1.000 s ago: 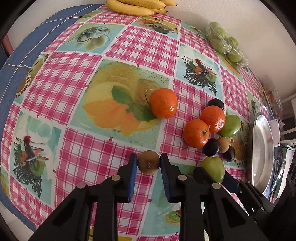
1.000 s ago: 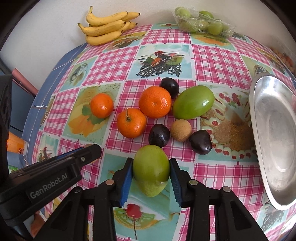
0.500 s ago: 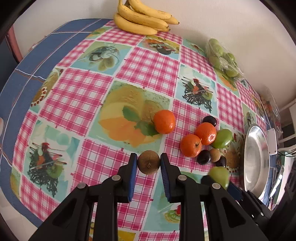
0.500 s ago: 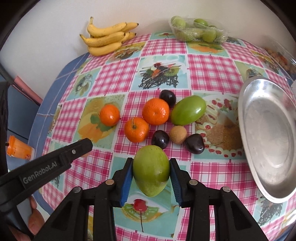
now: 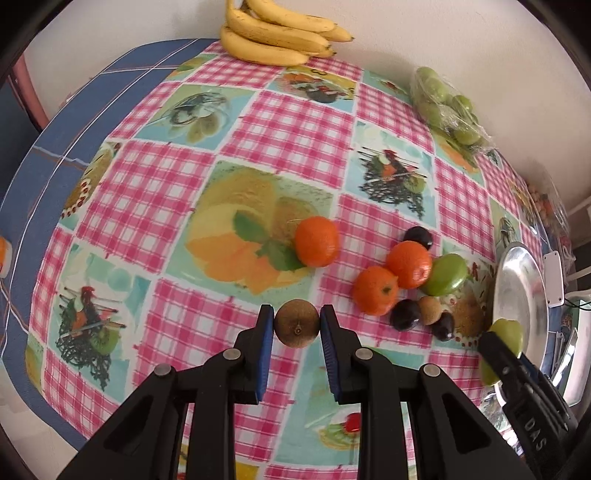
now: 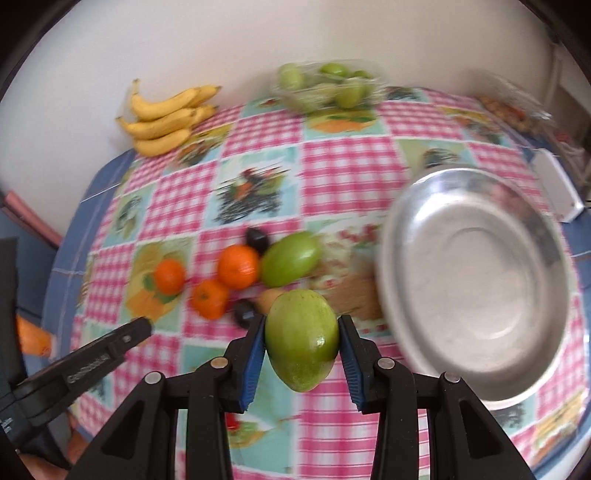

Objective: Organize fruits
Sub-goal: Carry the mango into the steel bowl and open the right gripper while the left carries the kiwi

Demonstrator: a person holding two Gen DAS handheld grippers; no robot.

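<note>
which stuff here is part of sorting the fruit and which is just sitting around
Part of the job:
- brown round kiwi in the left gripper
- green oval mango in the right gripper
- round silver metal plate
- loose cluster of three orange tangerines, dark plums, second green mango

Just lying about:
- yellow banana bunch
- clear bag of small green fruit
- pink checked tablecloth

Probably home: checkered tablecloth (image 5: 295,122), bananas (image 5: 277,37).

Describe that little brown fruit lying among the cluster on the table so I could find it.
Start at the silver metal plate on the checked tablecloth; beside it sits a cluster of oranges and dark plums. The small brown kiwi lies between two dark plums, below the green mango. It is the cluster's only tan, fuzzy fruit.
</note>
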